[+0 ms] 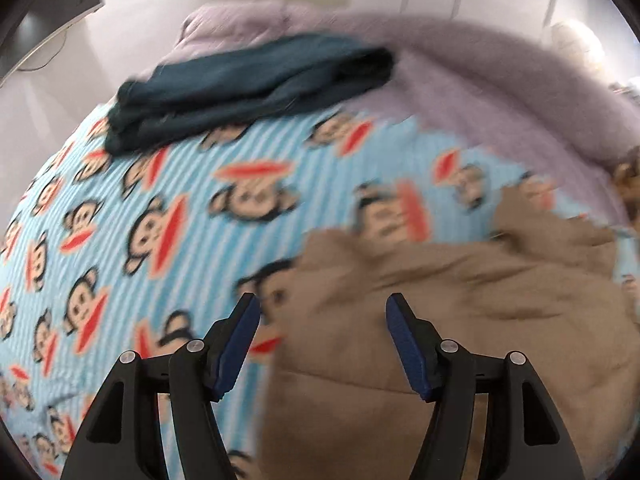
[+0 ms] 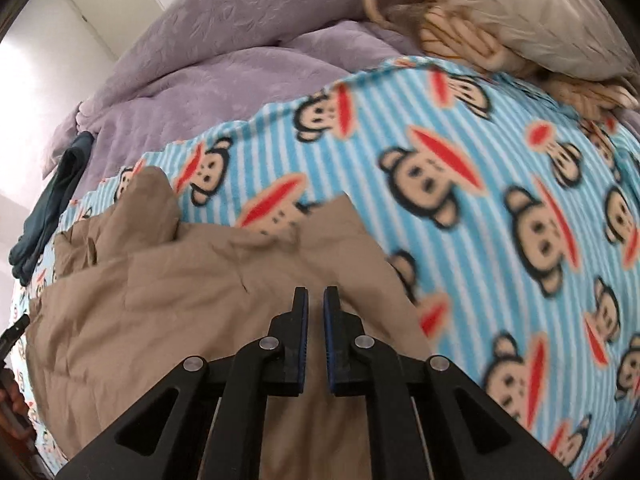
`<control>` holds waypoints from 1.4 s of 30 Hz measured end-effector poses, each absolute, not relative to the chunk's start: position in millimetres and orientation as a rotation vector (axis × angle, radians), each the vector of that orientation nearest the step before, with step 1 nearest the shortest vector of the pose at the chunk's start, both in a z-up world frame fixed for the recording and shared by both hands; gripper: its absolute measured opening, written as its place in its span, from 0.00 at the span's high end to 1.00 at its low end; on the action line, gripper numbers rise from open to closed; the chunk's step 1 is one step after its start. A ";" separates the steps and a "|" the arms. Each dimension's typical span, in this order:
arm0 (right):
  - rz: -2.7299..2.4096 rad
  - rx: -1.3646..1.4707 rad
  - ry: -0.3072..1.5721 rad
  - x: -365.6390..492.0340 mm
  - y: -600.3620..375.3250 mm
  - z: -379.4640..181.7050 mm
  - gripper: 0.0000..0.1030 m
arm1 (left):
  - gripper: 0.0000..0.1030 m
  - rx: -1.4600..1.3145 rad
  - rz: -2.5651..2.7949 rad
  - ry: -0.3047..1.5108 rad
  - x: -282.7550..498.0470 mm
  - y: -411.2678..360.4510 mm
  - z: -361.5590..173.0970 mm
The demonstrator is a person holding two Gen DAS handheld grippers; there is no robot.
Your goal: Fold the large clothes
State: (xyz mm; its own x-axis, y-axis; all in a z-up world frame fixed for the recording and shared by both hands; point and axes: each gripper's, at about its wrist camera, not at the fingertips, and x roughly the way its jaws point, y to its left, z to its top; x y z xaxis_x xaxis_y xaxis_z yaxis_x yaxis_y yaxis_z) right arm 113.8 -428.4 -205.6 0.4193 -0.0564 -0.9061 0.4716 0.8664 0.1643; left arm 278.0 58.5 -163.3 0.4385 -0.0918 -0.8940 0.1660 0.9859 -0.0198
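Note:
A tan garment lies crumpled on a blue striped monkey-print blanket. In the left wrist view my left gripper hangs open over the garment's left edge, its blue pads wide apart with nothing between them. In the right wrist view the same tan garment fills the lower left. My right gripper hovers over it, near its right edge. Its jaws are shut to a narrow slit, and I see no cloth pinched in them.
A folded dark teal garment rests at the blanket's far edge, also seen as a teal garment at the left. A lilac quilt is bunched behind. A beige pillow and a knotted tan cushion lie at the far right.

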 end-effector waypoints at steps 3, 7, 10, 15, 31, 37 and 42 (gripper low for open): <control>-0.347 0.462 1.122 113.1 -434.0 -228.3 0.92 | 0.20 0.011 -0.139 1.159 290.0 65.6 -196.6; -0.393 0.510 1.117 124.4 -441.9 -252.0 0.92 | 0.16 -0.049 -0.072 1.169 296.2 67.5 -206.7; -0.406 0.548 1.141 128.8 -446.9 -247.0 0.92 | 0.16 -0.004 -0.057 1.172 290.1 66.8 -193.4; -0.383 0.535 1.126 103.9 -436.8 -211.2 0.57 | 0.16 0.054 -0.079 1.145 263.2 72.1 -155.9; -0.299 0.728 1.134 -17.1 -369.6 -184.1 0.29 | 0.16 0.074 -0.157 1.229 139.7 57.3 -127.9; -0.291 0.775 1.142 -39.2 -355.7 -188.4 0.22 | 0.00 0.067 -0.160 1.226 114.4 57.0 -126.6; -0.285 0.805 1.147 -46.1 -350.1 -191.4 0.19 | 0.00 0.056 -0.165 1.240 106.8 58.4 -127.3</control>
